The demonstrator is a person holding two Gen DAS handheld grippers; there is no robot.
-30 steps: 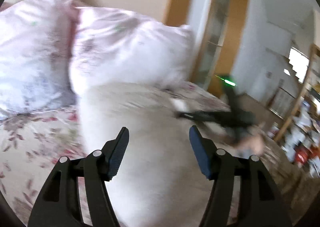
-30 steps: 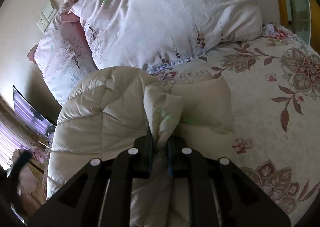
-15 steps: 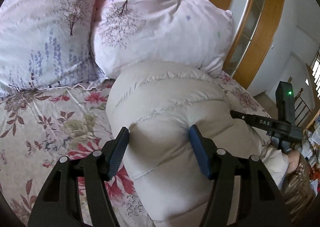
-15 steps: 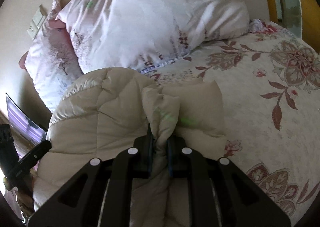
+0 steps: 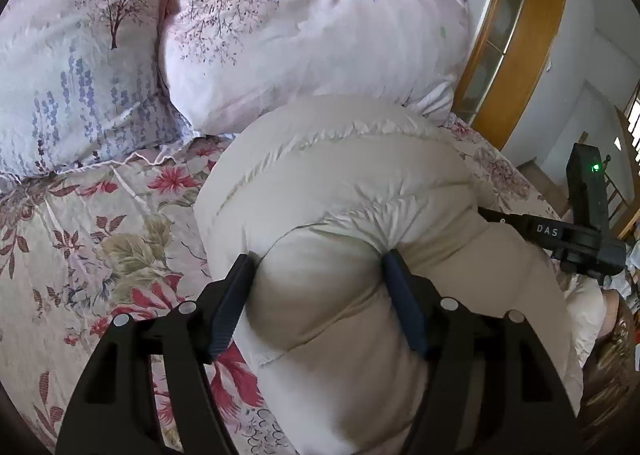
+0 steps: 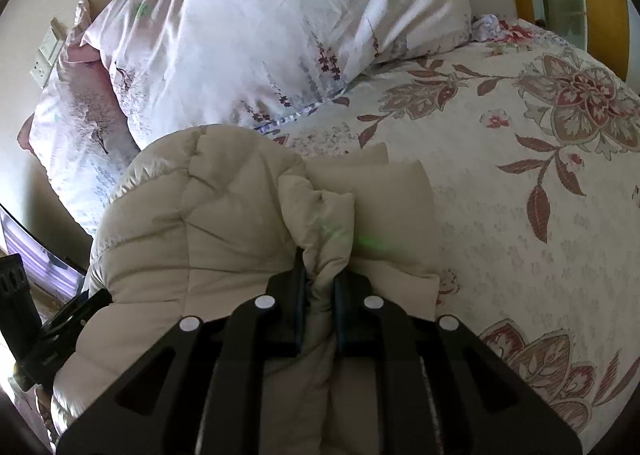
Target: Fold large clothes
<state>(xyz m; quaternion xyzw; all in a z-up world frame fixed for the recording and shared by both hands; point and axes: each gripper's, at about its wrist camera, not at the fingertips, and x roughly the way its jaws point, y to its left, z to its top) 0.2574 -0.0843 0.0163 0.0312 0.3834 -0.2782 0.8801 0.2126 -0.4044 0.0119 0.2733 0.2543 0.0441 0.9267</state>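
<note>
A cream quilted puffer jacket (image 5: 340,191) lies bunched on the flowered bed, also seen in the right wrist view (image 6: 208,223). My left gripper (image 5: 320,291) is open, its fingers pressed against either side of a puffy fold of the jacket. My right gripper (image 6: 320,279) is shut on a pinched ridge of the jacket's fabric. The right gripper's body shows in the left wrist view (image 5: 580,231) at the jacket's far right side. The left gripper's body shows in the right wrist view (image 6: 24,327) at the lower left.
Two pink flowered pillows (image 5: 280,27) (image 5: 76,67) lean at the head of the bed, just behind the jacket. The flowered bedspread (image 6: 520,175) stretches to the right. A wooden door frame (image 5: 520,43) stands past the bed.
My left gripper has come down from above onto the jacket, and its open fingers now straddle a fold. The right gripper keeps its hold and has shifted slightly.
</note>
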